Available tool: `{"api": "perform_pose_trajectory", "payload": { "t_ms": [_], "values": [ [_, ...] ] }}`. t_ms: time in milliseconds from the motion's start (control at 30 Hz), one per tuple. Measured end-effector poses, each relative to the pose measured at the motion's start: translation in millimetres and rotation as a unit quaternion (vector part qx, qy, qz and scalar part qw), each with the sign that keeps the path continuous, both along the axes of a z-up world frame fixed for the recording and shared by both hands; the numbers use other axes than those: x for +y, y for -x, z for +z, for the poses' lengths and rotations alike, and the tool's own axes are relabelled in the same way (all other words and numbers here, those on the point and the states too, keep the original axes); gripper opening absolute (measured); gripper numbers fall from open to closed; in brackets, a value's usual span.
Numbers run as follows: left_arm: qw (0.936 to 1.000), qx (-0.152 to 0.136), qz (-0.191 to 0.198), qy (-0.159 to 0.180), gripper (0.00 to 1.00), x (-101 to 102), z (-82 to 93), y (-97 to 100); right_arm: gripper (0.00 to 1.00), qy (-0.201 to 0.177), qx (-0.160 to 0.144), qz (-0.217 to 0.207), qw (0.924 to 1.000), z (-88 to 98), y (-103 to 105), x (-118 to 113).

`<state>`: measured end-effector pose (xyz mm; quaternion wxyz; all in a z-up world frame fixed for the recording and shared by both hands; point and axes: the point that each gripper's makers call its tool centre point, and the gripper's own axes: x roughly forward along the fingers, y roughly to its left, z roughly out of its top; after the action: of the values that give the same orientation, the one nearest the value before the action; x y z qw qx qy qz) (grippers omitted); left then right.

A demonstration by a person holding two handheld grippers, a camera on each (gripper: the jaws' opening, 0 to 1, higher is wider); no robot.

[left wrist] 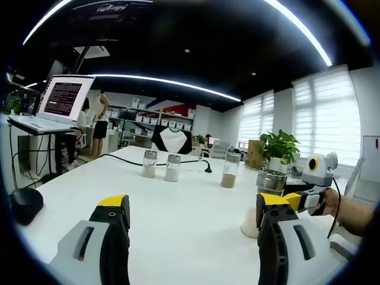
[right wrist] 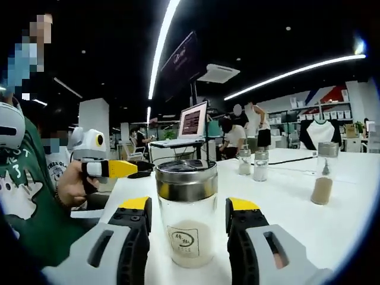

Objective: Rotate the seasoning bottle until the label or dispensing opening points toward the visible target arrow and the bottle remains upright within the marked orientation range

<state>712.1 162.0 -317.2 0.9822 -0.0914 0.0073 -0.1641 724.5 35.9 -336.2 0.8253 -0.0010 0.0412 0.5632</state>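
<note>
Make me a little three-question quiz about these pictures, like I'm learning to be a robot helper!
1. True or false: the right gripper has its jaws on either side of a seasoning bottle with a metal lid.
2. How many other shaker bottles stand farther back on the white table in the left gripper view? A) one B) three C) five
3. Fill in: the left gripper is open and holds ____.

Key: 1 true. 2 B: a pair of shakers and a lone shaker. 3 nothing.

Bottle [right wrist: 187, 214]: label print too small to read. Base hidden in left gripper view by left tool [left wrist: 193, 222].
</note>
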Motion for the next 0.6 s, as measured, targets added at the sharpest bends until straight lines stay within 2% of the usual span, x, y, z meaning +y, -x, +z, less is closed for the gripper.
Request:
{"api": "perform_pose_trajectory", "payload": {
  "t_ms": [67, 133, 300, 433, 600],
  "values": [
    [1.0, 0.001, 0.002, 0.0, 0.92, 1, -0.4, -0.4, 0.49, -0.004, 0.001, 0.008, 1.0, -0.5, 0, 1],
    [1.0, 0.002, 0.001, 0.0, 0.92, 0, -1.2, -0.9, 0.47, -0.013, 0.025, 0.018, 0.9994, -3.3, 2, 3],
    [1.0, 0.004, -0.001, 0.0, 0.92, -1, -2.2, -1.2, 0.43, -0.002, 0.024, 0.013, 0.9996, -10.5, 0, 2],
    [1.0, 0.004, 0.001, 0.001, 0.92, 0, -2.6, -1.6, 0.39, -0.001, 0.011, 0.013, 0.9999, -9.3, 4, 3],
    [1.0, 0.004, -0.001, 0.0, 0.92, -1, -3.3, -1.3, 0.39, 0.001, 0.025, 0.013, 0.9996, -10.9, 2, 2]
  ]
}}
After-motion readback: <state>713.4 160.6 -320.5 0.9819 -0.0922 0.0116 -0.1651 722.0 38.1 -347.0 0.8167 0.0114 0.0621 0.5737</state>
